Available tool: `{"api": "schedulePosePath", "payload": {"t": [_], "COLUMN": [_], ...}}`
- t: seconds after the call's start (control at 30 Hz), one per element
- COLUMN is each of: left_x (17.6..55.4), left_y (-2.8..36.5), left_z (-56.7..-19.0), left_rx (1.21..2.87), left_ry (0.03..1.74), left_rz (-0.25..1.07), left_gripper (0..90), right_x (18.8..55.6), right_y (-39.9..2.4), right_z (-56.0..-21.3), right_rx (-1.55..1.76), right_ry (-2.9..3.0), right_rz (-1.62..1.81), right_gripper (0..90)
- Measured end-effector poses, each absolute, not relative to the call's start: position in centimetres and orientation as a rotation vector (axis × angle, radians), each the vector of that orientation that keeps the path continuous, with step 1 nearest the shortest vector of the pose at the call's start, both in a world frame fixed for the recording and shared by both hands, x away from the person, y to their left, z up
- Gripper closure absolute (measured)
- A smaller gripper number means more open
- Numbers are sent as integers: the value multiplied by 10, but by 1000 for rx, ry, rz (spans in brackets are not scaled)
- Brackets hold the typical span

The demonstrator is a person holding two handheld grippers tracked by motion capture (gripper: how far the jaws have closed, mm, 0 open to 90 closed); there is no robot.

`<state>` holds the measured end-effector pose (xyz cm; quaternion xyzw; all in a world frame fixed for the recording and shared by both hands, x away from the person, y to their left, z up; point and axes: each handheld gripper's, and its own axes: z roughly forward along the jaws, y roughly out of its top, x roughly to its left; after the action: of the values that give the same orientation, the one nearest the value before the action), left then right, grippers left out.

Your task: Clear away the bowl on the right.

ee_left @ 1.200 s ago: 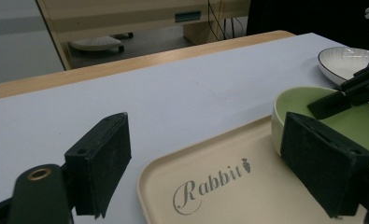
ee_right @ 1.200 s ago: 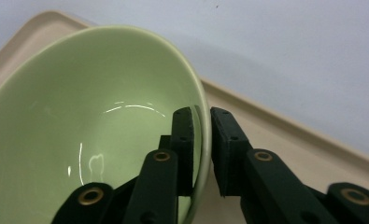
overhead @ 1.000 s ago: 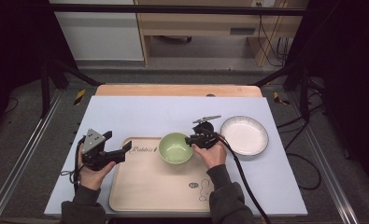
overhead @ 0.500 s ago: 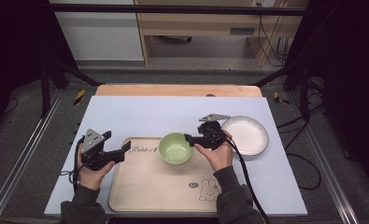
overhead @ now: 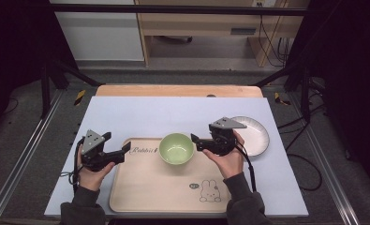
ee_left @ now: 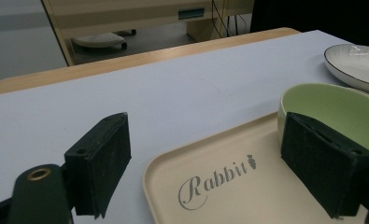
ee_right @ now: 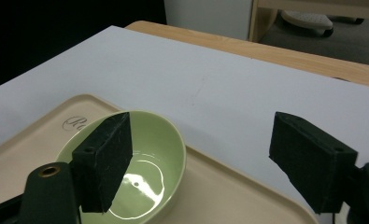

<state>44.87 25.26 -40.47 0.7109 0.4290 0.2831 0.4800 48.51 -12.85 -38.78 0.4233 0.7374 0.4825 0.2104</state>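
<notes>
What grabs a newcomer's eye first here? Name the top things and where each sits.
The green bowl stands out first, sitting at the far edge of the beige tray printed with "Rabbit" and a bunny. Just right of it the right claw hovers with its jaws open, having just been opening, nothing between them. A white plate lies off the tray to the right, and the left claw waits open at the tray's left corner.

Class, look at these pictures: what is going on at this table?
A person holds a two-jaw gripper in each hand. The round pale-green bowl stands on the beige rectangular tray with a rabbit print. The right gripper, its jaws just opened with nothing between them, sits beside the bowl, apart from it. The left gripper hovers open at the tray's left edge. A white ribbed plate lies to the right.
</notes>
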Motion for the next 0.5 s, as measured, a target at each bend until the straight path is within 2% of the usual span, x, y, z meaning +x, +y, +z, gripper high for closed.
{"api": "schedulePosePath", "payload": {"t": [0.5], "left_x": [446], "left_y": [254], "left_z": [-410], "left_rx": [1746], "left_ry": [1051], "left_rz": [683], "left_gripper": [153], "right_x": [458], "right_y": [-157], "right_z": [-402], "right_rx": [1126], "right_ry": [1994], "right_rz": [1341], "right_gripper": [184]}}
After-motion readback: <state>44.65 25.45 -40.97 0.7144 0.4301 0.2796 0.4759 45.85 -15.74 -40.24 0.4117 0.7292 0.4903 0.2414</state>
